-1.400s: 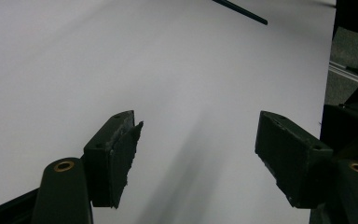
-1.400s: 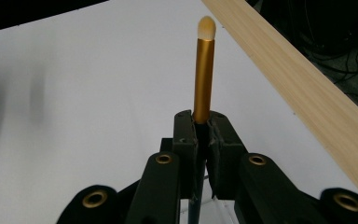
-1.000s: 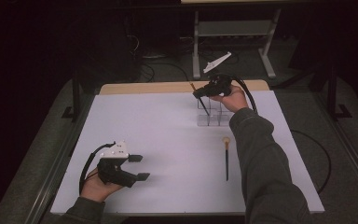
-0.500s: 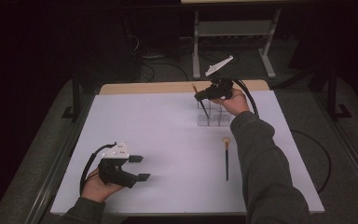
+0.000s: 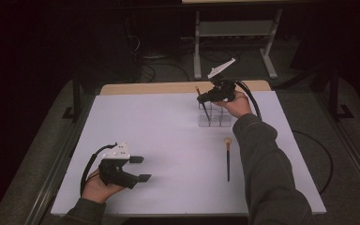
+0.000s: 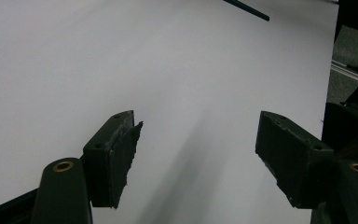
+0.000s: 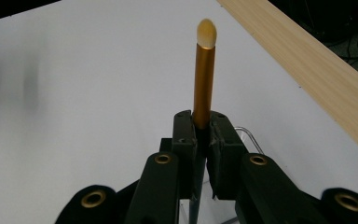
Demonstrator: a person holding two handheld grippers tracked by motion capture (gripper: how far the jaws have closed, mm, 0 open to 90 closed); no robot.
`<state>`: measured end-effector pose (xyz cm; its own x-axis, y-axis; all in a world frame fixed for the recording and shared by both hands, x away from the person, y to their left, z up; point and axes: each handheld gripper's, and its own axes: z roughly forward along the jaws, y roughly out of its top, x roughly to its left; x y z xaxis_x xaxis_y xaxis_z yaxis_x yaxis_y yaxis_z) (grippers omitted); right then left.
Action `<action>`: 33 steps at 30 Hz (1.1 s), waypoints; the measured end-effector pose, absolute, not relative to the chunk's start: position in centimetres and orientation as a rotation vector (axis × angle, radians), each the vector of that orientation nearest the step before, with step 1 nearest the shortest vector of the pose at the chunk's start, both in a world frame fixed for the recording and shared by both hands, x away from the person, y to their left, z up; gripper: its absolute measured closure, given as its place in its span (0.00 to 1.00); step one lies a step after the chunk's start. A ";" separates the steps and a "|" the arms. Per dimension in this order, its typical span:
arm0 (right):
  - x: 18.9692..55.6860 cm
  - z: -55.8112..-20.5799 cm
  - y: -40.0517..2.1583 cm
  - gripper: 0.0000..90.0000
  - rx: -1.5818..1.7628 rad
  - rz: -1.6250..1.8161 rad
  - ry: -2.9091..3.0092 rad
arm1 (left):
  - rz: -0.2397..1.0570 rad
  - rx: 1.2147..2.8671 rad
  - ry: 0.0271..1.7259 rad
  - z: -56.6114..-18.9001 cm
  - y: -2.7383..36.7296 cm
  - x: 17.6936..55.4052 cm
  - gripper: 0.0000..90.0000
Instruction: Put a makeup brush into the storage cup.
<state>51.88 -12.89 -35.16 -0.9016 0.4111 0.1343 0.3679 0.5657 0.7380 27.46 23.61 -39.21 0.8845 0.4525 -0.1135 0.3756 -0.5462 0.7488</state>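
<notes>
Currently the right gripper (image 5: 201, 99) sits at the far side of the table (image 5: 159, 131), just above a clear organizer (image 5: 214, 117) with several small compartments. Its jaws are pressed together on a brush (image 7: 204, 74): the right gripper view shows the gold ferrule rising straight out from between the pads, ending in a pale rounded tip. In the high view the dark handle (image 5: 206, 111) slants down from the jaws into the organizer's left-hand compartments; which cell exactly, I cannot tell. The tip of that brush points toward the far edge, where a strip of bare wood (image 5: 168, 87) shows past the white surface. The right gripper's cable (image 5: 255, 103) loops back along the sleeve (image 5: 267, 168).

Second brush (image 5: 228, 157): lies flat on the white surface, nearer the person than the organizer and apart from it, pale head toward the organizer, dark handle toward the near edge. It lies just left of the right forearm and nothing grips it. Its handle end also shows at the top of the left gripper view (image 6: 247, 9).

Left gripper (image 5: 138, 168): resting near the near-left corner of the table, held in the left hand (image 5: 101, 187), well apart from both brushes and the organizer. Jaws spread wide, nothing between them; the left gripper view shows bare white table in the gap. The inner pad on the left jaw looks ragged along its edge.
</notes>
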 end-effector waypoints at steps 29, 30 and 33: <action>50.5 -34.6 -15.1 0.72 0.757 1.290 2.671 | 0.125 2.205 0.594 -39.1 23.6 27.4 0.31; 50.4 -34.7 -15.2 0.72 0.756 1.292 2.668 | 0.125 2.205 0.594 -39.1 23.6 27.4 0.31; 50.0 -34.5 -15.5 0.71 0.779 1.303 2.664 | 0.126 2.204 0.592 -39.1 23.6 27.4 0.31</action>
